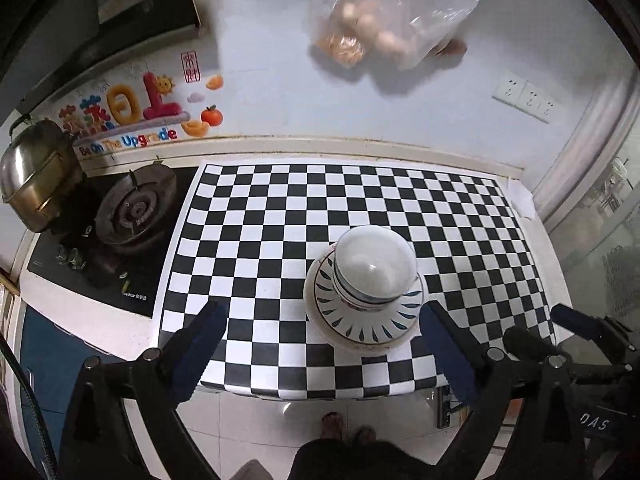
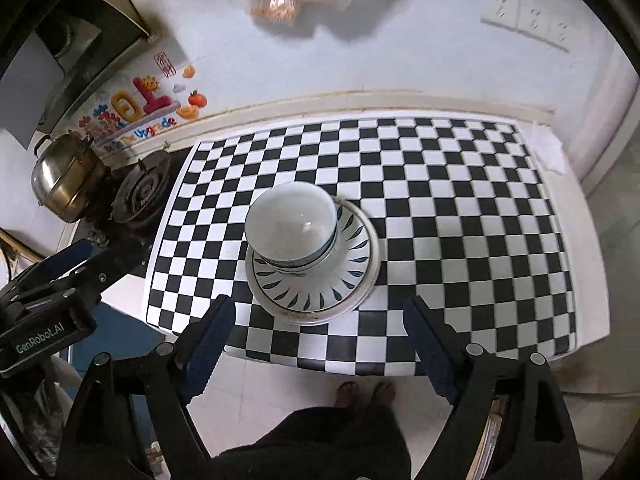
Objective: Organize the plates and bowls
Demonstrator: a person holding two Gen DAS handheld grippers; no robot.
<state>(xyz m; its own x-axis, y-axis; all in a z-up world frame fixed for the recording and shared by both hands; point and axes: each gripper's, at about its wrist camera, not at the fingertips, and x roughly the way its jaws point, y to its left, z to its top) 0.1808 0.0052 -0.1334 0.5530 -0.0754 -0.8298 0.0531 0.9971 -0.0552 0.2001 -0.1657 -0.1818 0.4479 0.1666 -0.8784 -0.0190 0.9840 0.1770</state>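
Observation:
White bowls (image 1: 374,268) are nested on a stack of plates (image 1: 364,320) with blue leaf marks, on the checkered mat (image 1: 260,220) near its front edge. The same bowls (image 2: 290,222) and plates (image 2: 320,284) show in the right wrist view. My left gripper (image 1: 320,328) is open and empty, held above and in front of the stack at the counter's front edge. My right gripper (image 2: 318,320) is open and empty, also above the front edge, just in front of the plates. The right gripper shows at the right of the left wrist view (image 1: 580,324); the left one shows at the left of the right wrist view (image 2: 72,256).
A gas burner (image 1: 134,210) and a steel pot (image 1: 38,176) stand left of the mat. A plastic bag of eggs (image 1: 384,20) hangs on the wall, with sockets (image 1: 524,96) to its right. The tiled floor (image 1: 260,420) and the person's feet lie below the counter.

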